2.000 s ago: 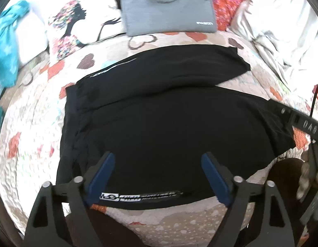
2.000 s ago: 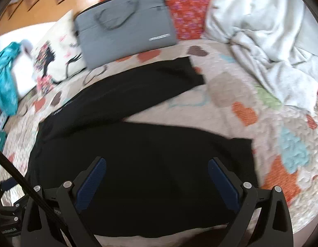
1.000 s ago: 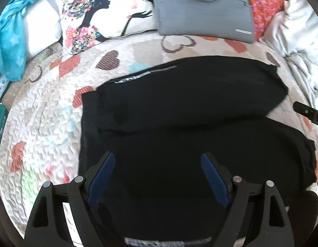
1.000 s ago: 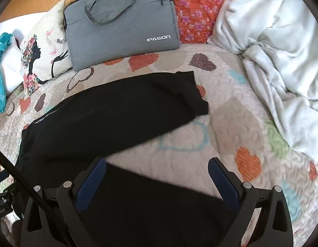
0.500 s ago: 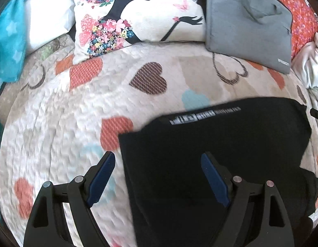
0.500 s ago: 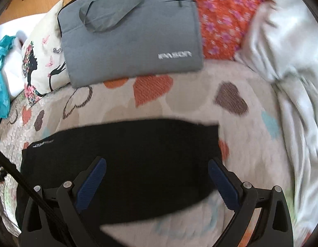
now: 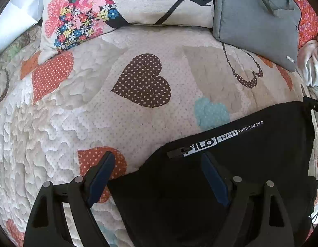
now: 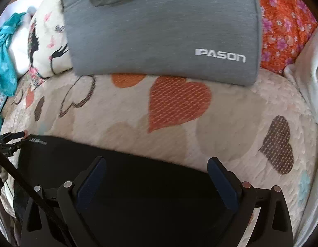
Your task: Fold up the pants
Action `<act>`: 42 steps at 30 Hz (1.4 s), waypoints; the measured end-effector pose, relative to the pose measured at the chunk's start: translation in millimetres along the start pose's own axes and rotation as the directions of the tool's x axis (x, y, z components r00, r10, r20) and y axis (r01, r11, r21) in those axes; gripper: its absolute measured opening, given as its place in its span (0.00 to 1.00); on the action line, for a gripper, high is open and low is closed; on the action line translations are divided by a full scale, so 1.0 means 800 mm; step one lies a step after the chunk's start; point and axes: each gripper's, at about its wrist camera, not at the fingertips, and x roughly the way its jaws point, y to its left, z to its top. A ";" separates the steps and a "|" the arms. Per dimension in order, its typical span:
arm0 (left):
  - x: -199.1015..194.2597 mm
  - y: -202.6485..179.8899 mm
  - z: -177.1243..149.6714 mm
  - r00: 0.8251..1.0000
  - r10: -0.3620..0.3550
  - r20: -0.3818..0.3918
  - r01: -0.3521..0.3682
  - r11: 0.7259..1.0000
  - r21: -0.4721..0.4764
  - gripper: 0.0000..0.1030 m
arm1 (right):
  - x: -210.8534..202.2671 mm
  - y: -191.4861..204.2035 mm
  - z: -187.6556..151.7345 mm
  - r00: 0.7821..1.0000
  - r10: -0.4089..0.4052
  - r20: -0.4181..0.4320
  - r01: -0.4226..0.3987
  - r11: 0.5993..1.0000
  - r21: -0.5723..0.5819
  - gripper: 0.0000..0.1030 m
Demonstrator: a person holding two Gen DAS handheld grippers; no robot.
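A bed is covered by a quilt [image 7: 138, 123] stitched with dotted hearts, seen in both wrist views. The black pants [image 7: 230, 175] are spread flat on the quilt at its near edge; in the left view they fill the lower right, with a white "FILO" print [image 7: 216, 140] along their far edge, and in the right view the pants [image 8: 138, 185] run as a dark band across the bottom. Against the far side of the bed a grey bag [image 8: 163, 30] marked "IPASON" is propped, its lower edge resting on the quilt, well apart from the pants. Beside it on the left a pillow [image 7: 126, 4] printed with a woman's silhouette and flowers is leaned, and on the right an orange flowered cushion [image 8: 286, 24] is seen. A white blanket [image 8: 309, 72] is bunched at the right edge, and a teal cloth [image 8: 4, 57] lies at the far left. The left tool [image 7: 156, 177] is held open above the pants' left corner, one finger over a red heart and the other over the black fabric; nothing is gripped. The right tool [image 8: 156, 181] is likewise held wide open over the pants, though whether its fingertips touch the fabric cannot be told, the view being blurred.
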 end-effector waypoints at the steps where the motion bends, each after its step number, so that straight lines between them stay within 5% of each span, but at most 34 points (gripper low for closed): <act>1: 0.002 -0.002 0.001 1.000 -0.002 -0.001 0.002 1.000 0.006 0.82 | 0.001 -0.002 0.001 1.000 0.006 -0.001 -0.006 1.000 0.007 0.97; 25: 0.036 -0.026 0.025 1.000 0.005 0.010 -0.006 0.998 0.056 0.89 | 0.025 0.019 -0.001 0.990 0.103 -0.095 -0.116 0.984 -0.137 0.99; 31: 0.035 -0.030 0.018 1.000 0.006 0.008 -0.006 0.997 0.075 0.89 | 0.027 0.030 -0.009 0.996 0.055 -0.071 -0.068 0.978 -0.197 0.98; 32: 0.032 -0.032 0.017 1.000 -0.005 0.007 0.004 0.996 0.089 0.81 | 0.027 0.033 -0.011 0.997 0.041 -0.065 -0.054 0.977 -0.206 0.96; 34: 0.022 -0.041 0.010 0.999 -0.034 0.015 0.032 0.992 0.118 0.54 | 0.025 0.038 -0.016 0.998 0.022 -0.054 -0.033 0.975 -0.221 0.86; 35: 0.017 -0.046 0.008 0.999 -0.051 0.013 0.049 0.990 0.134 0.39 | 0.021 0.038 -0.017 0.998 0.025 -0.054 -0.036 0.975 -0.220 0.72; 37: 0.013 -0.052 0.006 1.000 0.002 0.021 -0.005 0.987 0.161 0.28 | 0.012 0.031 -0.017 0.997 0.054 -0.062 -0.065 0.981 -0.183 0.34; 38: 0.010 -0.052 0.006 1.000 0.006 0.022 -0.009 0.986 0.164 0.26 | 0.009 0.025 -0.017 0.994 0.078 -0.077 -0.089 0.985 -0.147 0.05; 42: -0.007 -0.045 0.002 0.999 -0.022 0.037 0.018 0.992 0.122 0.25 | -0.006 0.025 -0.024 0.995 0.079 -0.054 -0.084 0.991 -0.107 0.05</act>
